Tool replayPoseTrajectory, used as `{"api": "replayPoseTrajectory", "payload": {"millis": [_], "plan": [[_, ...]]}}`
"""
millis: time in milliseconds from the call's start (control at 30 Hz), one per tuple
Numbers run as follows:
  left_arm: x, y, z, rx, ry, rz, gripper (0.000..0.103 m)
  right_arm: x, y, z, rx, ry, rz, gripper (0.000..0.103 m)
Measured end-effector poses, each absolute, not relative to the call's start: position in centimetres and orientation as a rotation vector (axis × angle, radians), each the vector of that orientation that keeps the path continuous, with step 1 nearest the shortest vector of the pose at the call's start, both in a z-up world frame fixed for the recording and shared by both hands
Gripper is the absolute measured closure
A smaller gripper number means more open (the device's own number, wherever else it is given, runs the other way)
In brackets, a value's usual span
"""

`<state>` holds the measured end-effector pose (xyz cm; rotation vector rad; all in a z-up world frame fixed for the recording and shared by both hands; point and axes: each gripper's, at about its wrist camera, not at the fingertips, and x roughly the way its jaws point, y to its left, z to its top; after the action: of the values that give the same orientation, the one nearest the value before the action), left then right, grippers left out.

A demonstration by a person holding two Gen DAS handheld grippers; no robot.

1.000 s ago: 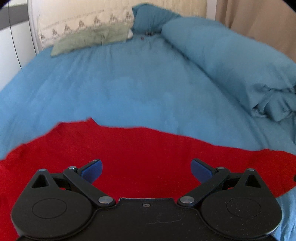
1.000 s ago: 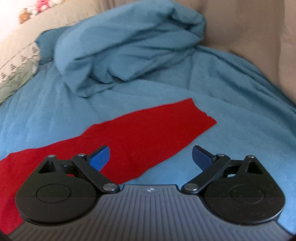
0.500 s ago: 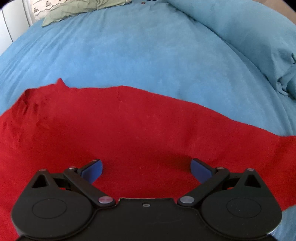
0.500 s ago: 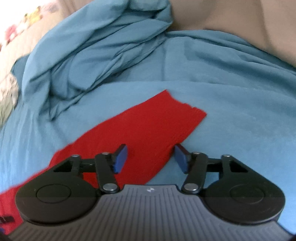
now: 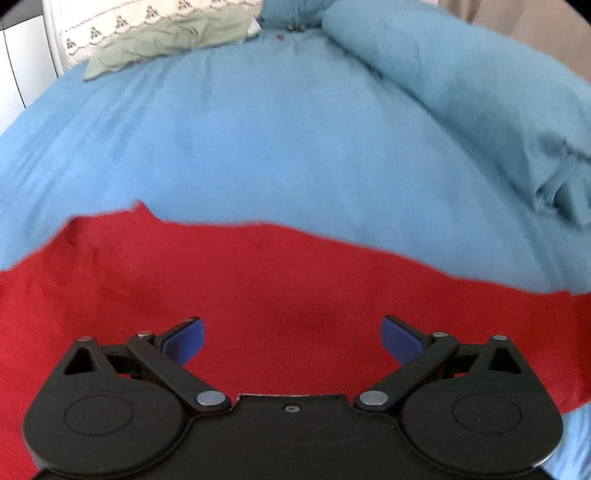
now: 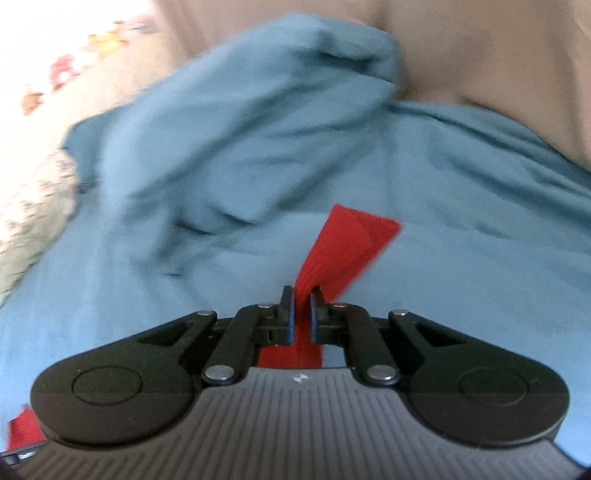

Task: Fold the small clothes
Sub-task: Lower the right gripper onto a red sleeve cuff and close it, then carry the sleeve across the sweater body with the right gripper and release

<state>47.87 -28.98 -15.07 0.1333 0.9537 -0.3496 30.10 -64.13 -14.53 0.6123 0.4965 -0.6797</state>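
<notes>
A red garment (image 5: 280, 288) lies spread flat on the blue bedsheet (image 5: 280, 140). My left gripper (image 5: 291, 338) is open just above its middle, blue pads wide apart, holding nothing. My right gripper (image 6: 300, 314) is shut on the end of the red garment (image 6: 347, 243). The pinched end sticks up folded above the fingers, lifted off the sheet. Another bit of red shows at the lower left of the right wrist view (image 6: 22, 428).
A rolled blue duvet (image 5: 480, 92) lies along the right side of the bed. A patterned pillow (image 5: 155, 18) and a green cloth (image 5: 166, 48) sit at the head. A beige curtain (image 6: 480, 55) hangs beyond the bed.
My right gripper closed on the garment's end and lifted it off the sheet. My left gripper stayed open and drew back slightly over the red fabric.
</notes>
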Motion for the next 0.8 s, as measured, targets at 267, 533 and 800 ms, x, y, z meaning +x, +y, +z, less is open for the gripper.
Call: {"api": "replayPoseTrajectory", "payload": {"millis": [267,533,800], "plan": [[49.2,-17.7,-7.4,0.050,0.874,-0.268,0.000,38.0,-51.6,-5.4,0.520,0.424,-0.269,0.080],[49.2,-5.9,-5.8,0.064,0.868,-0.110,0.000,44.7,-32.7,-6.7,0.381,0.542,0.116,0.080],[47.5,1.6,-12.8,-0.066,0.994,-0.110,0.000,44.9,-20.5,-18.2,0.184,0.728,0.205,0.080]]}}
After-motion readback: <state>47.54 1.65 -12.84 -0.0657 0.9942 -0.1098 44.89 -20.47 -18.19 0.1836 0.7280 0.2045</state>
